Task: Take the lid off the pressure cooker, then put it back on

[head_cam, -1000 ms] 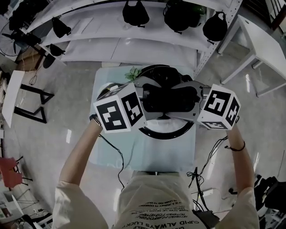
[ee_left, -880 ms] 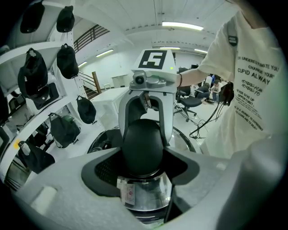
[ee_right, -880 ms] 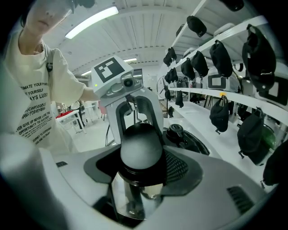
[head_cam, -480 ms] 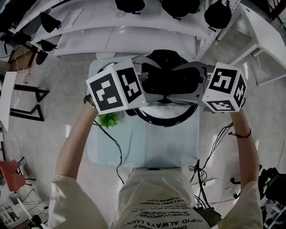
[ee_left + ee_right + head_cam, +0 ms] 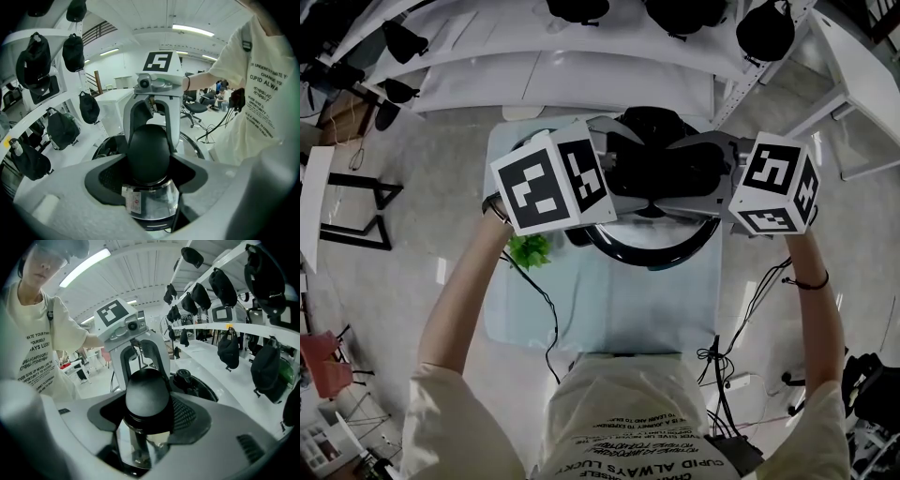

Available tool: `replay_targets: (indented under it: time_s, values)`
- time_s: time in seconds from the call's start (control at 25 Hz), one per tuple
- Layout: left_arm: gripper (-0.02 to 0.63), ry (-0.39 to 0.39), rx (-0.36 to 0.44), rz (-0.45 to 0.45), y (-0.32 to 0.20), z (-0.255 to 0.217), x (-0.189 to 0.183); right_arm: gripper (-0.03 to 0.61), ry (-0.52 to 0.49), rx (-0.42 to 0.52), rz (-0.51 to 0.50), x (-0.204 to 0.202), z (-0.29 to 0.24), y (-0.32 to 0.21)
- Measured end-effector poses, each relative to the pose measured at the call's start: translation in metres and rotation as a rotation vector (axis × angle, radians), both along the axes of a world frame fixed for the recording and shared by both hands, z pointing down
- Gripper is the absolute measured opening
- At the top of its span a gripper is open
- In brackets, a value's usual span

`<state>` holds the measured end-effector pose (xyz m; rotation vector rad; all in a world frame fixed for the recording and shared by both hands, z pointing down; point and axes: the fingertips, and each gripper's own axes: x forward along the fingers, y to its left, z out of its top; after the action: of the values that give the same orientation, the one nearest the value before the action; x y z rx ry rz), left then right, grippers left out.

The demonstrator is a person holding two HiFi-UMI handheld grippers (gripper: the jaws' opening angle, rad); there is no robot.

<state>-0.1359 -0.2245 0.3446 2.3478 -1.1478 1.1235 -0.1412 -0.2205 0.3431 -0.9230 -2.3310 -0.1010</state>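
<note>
Left claw (image 5: 617, 192) and right claw (image 5: 712, 187) pinch the lid (image 5: 661, 173) from opposite sides, pressure cooker (image 5: 649, 260) just beneath

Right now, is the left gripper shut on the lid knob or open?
Shut on it: the left gripper has the black knob filling the gap between its jaws, both pads against it.

Gap between left gripper (image 5: 614, 189) and right gripper (image 5: 715, 184) is filled by the lid (image 5: 661, 173), gripped by both. Beneath them passage is blocked by the pot (image 5: 652, 255); beyond, by shelves (image 5: 581, 84) hung with bags (image 5: 764, 28). Open table (image 5: 609, 309) is offered toward the person.
</note>
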Motion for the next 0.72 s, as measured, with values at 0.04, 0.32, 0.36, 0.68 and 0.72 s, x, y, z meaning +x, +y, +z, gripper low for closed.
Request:
replay_targets:
  time_s: [0.04, 0.32, 0.36, 0.68, 0.72]
  values:
    - [0.287, 0.000, -0.002, -0.001, 0.000, 0.001, 0.000, 0.278, 0.002, -0.001, 0.000, 0.000, 0.001, 0.000]
    - [0.287, 0.001, -0.013, -0.002, -0.002, 0.008, -0.001, 0.278, 0.014, -0.006, -0.001, -0.001, 0.008, -0.002]
    - [0.287, 0.001, -0.013, -0.002, -0.002, 0.009, -0.001, 0.278, 0.015, -0.007, -0.001, -0.001, 0.009, -0.002]
    - [0.287, -0.009, 0.007, 0.000, -0.001, 0.011, 0.000, 0.278, 0.004, 0.012, -0.006, 0.000, 0.012, -0.001]
    - [0.287, -0.009, 0.009, -0.001, -0.002, 0.011, 0.000, 0.278, 0.000, 0.011, -0.005, -0.001, 0.012, -0.001]
